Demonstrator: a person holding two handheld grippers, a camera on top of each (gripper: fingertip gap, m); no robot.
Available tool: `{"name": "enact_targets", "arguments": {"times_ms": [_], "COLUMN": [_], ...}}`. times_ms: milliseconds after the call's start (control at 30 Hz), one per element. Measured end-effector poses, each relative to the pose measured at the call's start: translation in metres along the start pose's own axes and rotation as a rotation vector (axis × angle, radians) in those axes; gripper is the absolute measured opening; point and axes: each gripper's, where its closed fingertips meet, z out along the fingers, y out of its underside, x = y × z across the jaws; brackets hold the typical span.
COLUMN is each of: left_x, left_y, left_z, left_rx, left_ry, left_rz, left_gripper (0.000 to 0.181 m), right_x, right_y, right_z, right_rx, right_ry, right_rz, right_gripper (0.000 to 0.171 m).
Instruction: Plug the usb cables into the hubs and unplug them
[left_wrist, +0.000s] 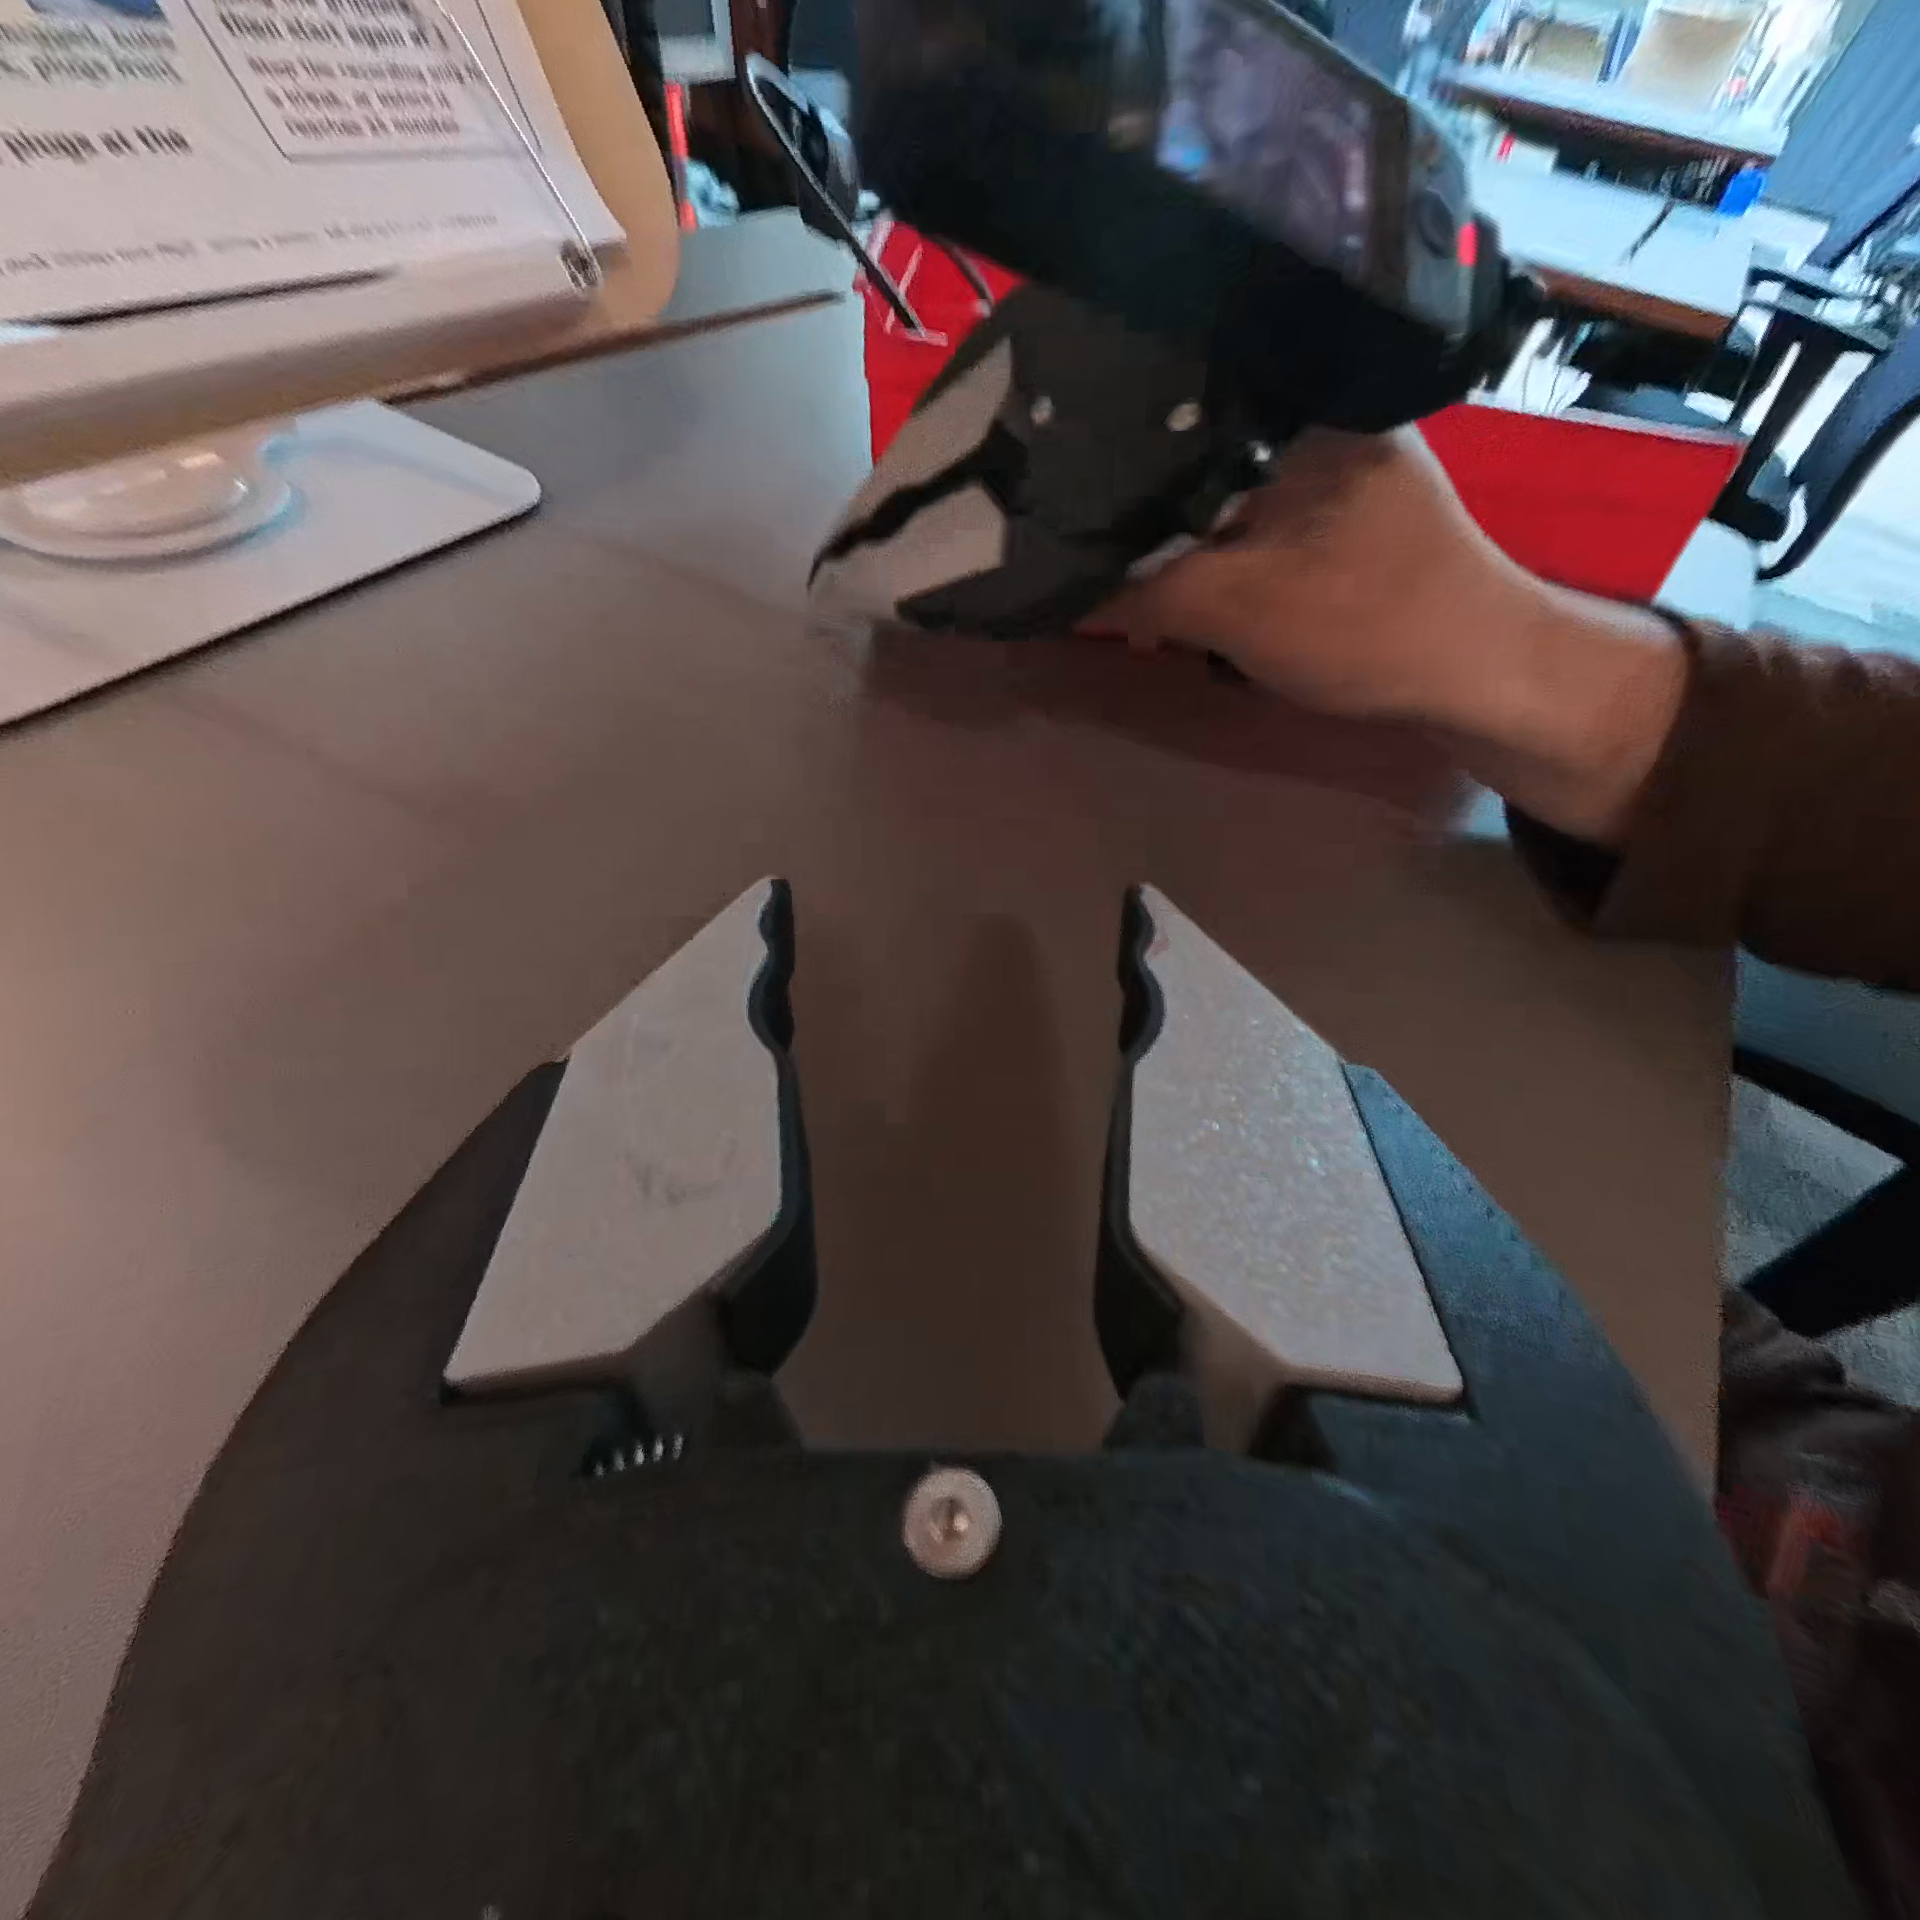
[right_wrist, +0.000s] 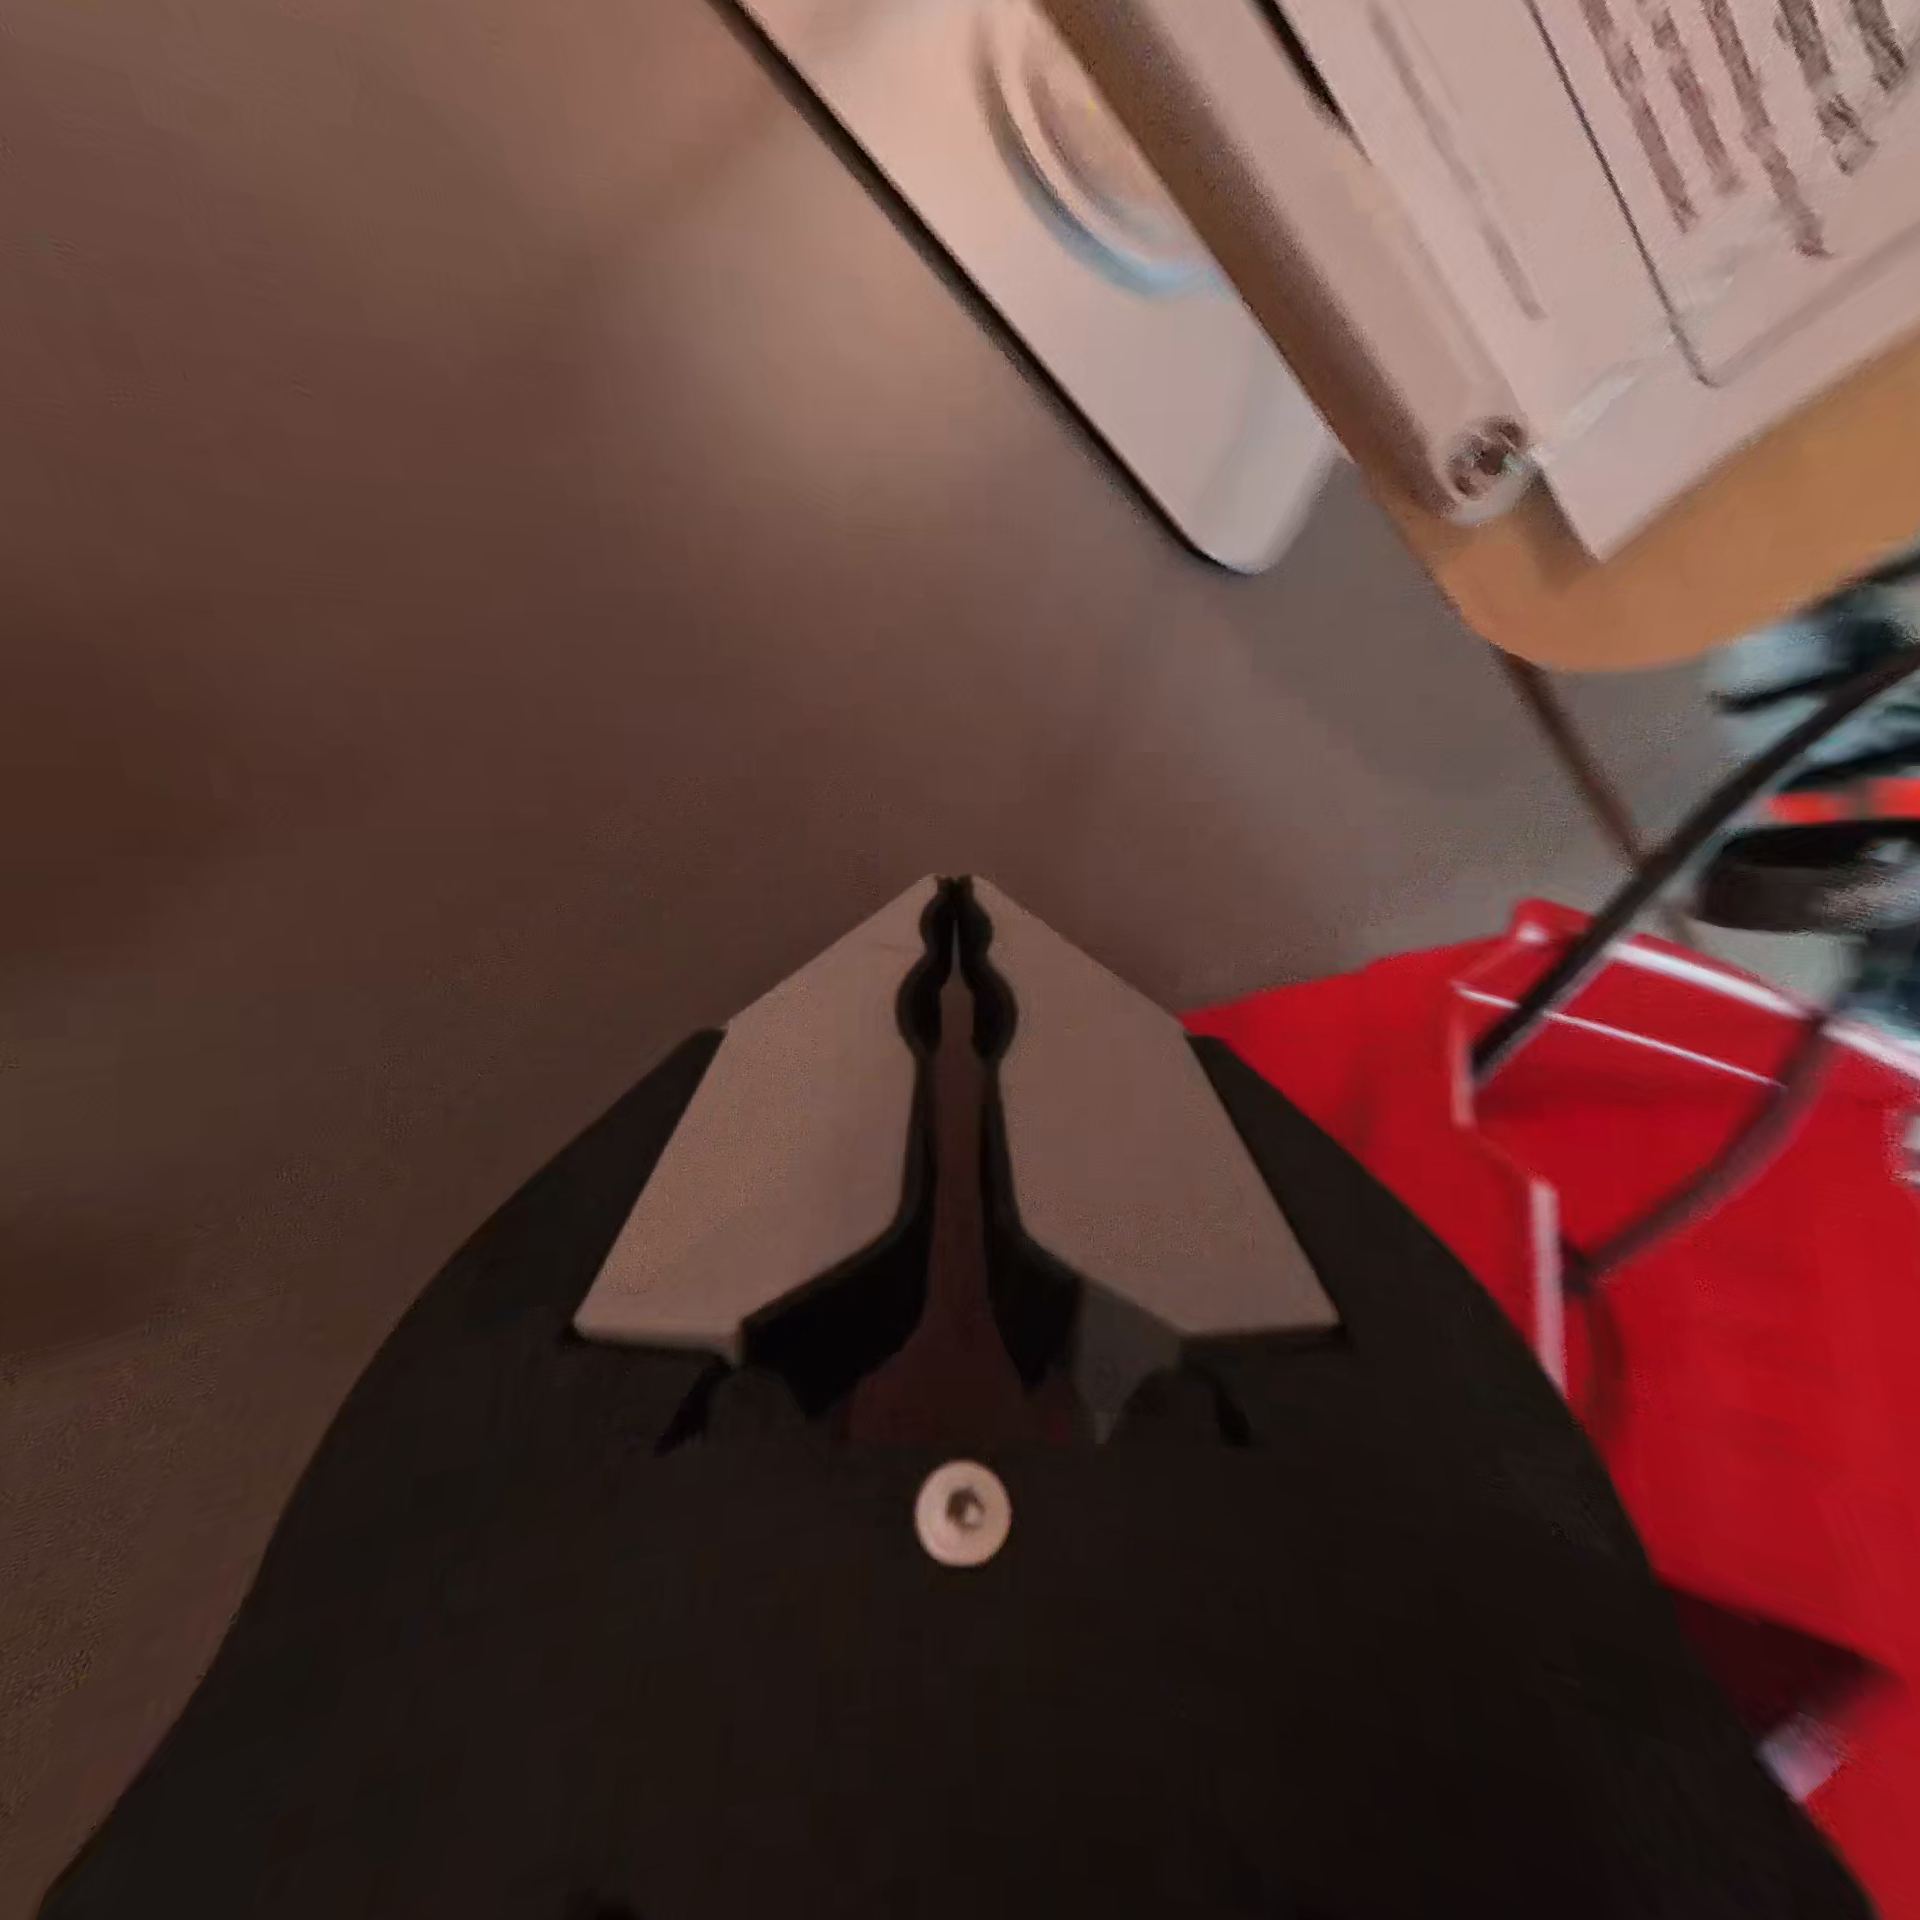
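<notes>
Left gripper (left_wrist: 956, 914) agape, right gripper (right_wrist: 954, 883) pinched

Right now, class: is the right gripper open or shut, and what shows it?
Shut. In its own wrist view the right gripper has its fingertips meeting at a point with nothing between them, above the brown table.

A dark brown table (left_wrist: 416, 883) bears a white stand base (left_wrist: 312, 520).
</notes>
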Motion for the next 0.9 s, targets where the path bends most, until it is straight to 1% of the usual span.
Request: {"name": "enact_targets", "arguments": {"times_ms": [33,67,133,200,267,333,367,467,533,567,600,633,700,733,767,833,900], "left_x": [0.0,0.001,0.003,0.006,0.011,0.014,0.017,0.03,0.032,0.023,0.007,-0.013,-0.057,-0.086,-0.118,-0.18,-0.214], "left_y": [0.005,0.01,0.017,0.02,0.019,0.018,0.017,0.012,-0.006,-0.019,-0.034,-0.049,-0.074,-0.077,-0.072,-0.053,-0.032], "left_z": [0.002,0.004,0.007,0.007,0.005,0.004,0.002,-0.014,-0.046,-0.067,-0.09,-0.116,-0.166,-0.19,-0.214,-0.261,-0.291], "left_rx": [-0.038,-0.072,-0.122,-0.137,-0.125,-0.113,-0.104,-0.096,-0.056,-0.037,-0.022,-0.008,-0.03,-0.091,-0.184,-0.365,-0.472], "left_ry": [-0.003,-0.005,-0.006,-0.001,0.012,0.03,0.051,0.126,0.13,0.081,0.001,-0.082,-0.246,-0.349,-0.47,-0.696,-0.779], "left_rz": [0.004,0.009,0.025,0.039,0.049,0.044,0.032,-0.018,0.004,0.048,0.096,0.131,0.165,0.178,0.196,0.204,0.154], "left_gripper": [0.064,0.068,0.072,0.07,0.066,0.067,0.066,0.057,0.054,0.054,0.054,0.054,0.054,0.054,0.06,0.066,0.066], "right_x": [0.017,0.031,0.048,0.065,0.063,0.047,0.037,0.005,-0.021,-0.035,-0.045,-0.05,-0.056,-0.056,-0.056,-0.059,-0.064], "right_y": [0.01,0.017,0.027,0.036,0.036,0.028,0.023,0.006,0.001,0.0,0.0,-0.001,-0.002,-0.001,0.0,0.0,0.0], "right_z": [0.006,0.008,0.011,0.011,0.011,0.008,0.006,0.0,-0.002,-0.004,-0.006,-0.009,-0.015,-0.017,-0.02,-0.028,-0.036], "right_rx": [-0.05,-0.082,-0.104,-0.117,-0.074,-0.008,0.031,0.122,0.154,0.158,0.163,0.177,0.187,0.182,0.183,0.21,0.236], "right_ry": [0.102,0.165,0.203,0.213,0.128,0.01,-0.046,-0.153,-0.233,-0.285,-0.31,-0.313,-0.315,-0.307,-0.313,-0.354,-0.397], "right_rz": [-0.049,-0.07,-0.062,-0.005,0.065,0.112,0.126,0.081,0.026,-0.002,-0.024,-0.043,-0.077,-0.08,-0.078,-0.064,-0.06], "right_gripper": [0.0,0.0,0.0,0.0,0.0,0.007,0.006,0.007,0.007,0.007,0.006,0.0,0.0,0.003,0.007,0.011,0.014]}}
